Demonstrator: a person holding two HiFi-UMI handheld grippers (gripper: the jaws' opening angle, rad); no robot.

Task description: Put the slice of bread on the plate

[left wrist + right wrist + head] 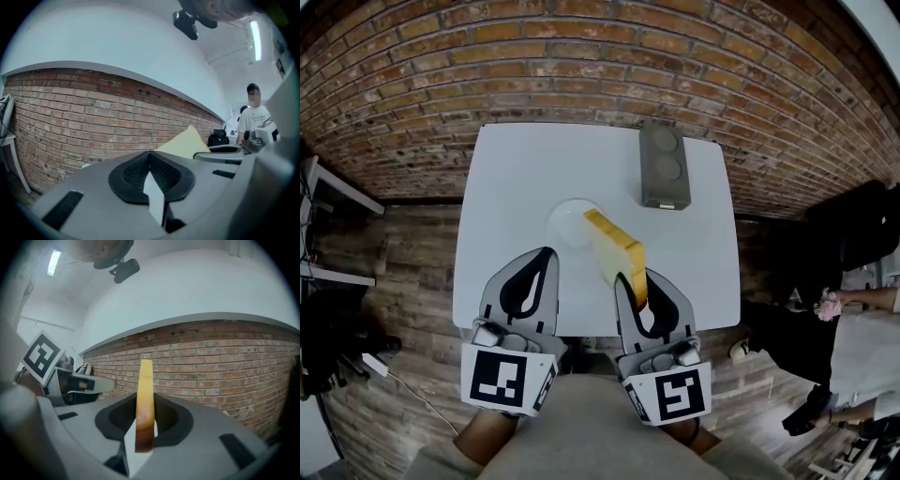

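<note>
Right tongs clamp the yellow, brown-crusted bread slice edge-on, over the white counter by the round white plate. Left tongs closed, empty.

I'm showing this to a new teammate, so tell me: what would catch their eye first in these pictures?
The yellow slice of bread stands out first, clamped on edge in the right gripper over the white table. In the head view its far end shows against the right rim of the small white plate at the table's middle. Beyond them a grey two-slot toaster sits near the far right edge, and the left gripper is shut and empty.
</note>
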